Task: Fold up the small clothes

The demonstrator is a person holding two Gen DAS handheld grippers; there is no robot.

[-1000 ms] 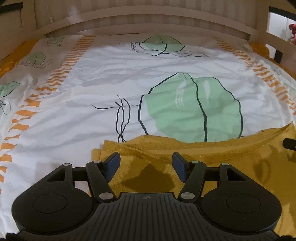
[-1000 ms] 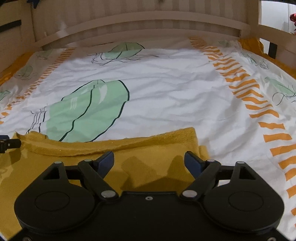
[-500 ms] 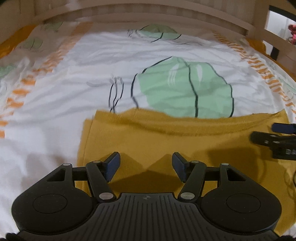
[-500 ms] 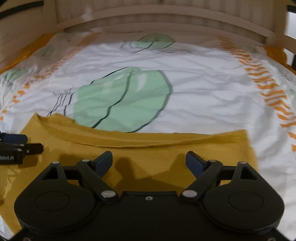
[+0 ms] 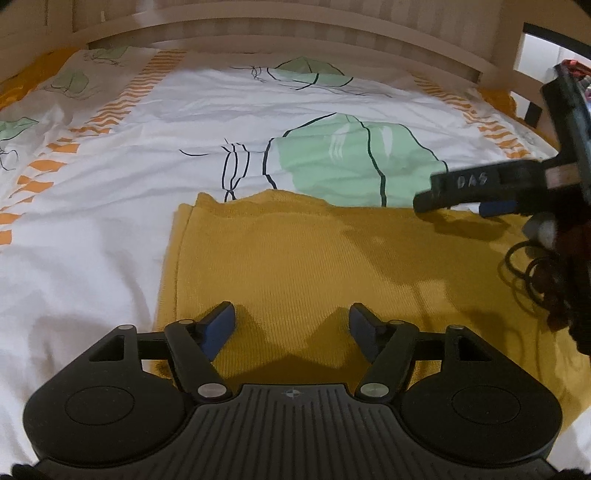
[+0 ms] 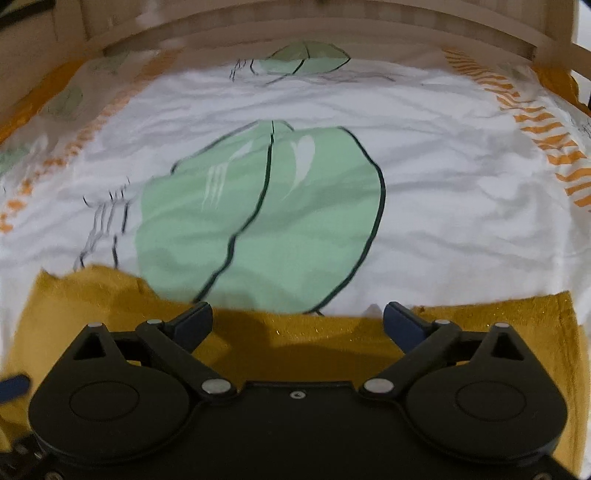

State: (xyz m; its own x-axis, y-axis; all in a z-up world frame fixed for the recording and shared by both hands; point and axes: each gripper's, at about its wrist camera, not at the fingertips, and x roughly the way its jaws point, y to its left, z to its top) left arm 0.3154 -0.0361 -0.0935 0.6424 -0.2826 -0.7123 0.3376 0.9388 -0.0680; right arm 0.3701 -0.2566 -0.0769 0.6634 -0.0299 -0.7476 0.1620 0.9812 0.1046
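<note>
Mustard-yellow knit, the garment (image 5: 303, 266) lies flat on the near part of the bed, its folded left side doubled over. The left gripper (image 5: 291, 323) hangs over it, jaws just widened and empty; the right gripper (image 6: 297, 321) has likewise just spread wide at the far hem, grasping nothing, probably to set up the next fold. The white leaf-print sheet (image 6: 443, 206) runs to a wooden headboard (image 5: 295, 29).

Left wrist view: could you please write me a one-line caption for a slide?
Open left gripper above a mustard garment lying flat on a leaf-print bedsheet, right gripper at its far edge.
</note>
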